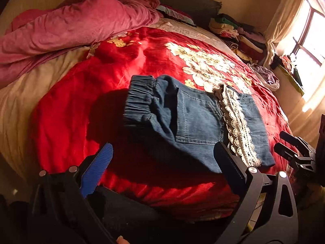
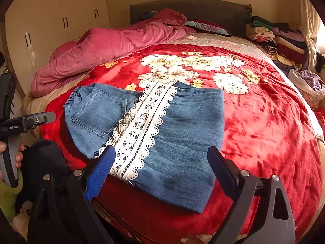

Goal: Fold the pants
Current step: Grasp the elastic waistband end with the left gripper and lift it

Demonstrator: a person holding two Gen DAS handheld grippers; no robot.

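Bed under red floral blanket [image 2: 264, 126]; pink duvet [image 2: 113, 46] bunched at far left. Folded clothes stack [image 2: 278, 38] beside dark headboard [image 2: 203, 8]. Cream wardrobe [image 2: 50, 30] (dark handles); sunlit window [image 1: 310, 34], pale curtain [image 1: 284, 20].

- A home bedroom.
- A bed [image 2: 264, 122] with a red floral blanket [image 2: 254, 111] and pink quilt [image 2: 113, 46].
- Cream wardrobe [image 2: 56, 26] along one wall.
- Stacked clothes [image 2: 280, 40] beside a curtained, sunlit window [image 1: 310, 36].
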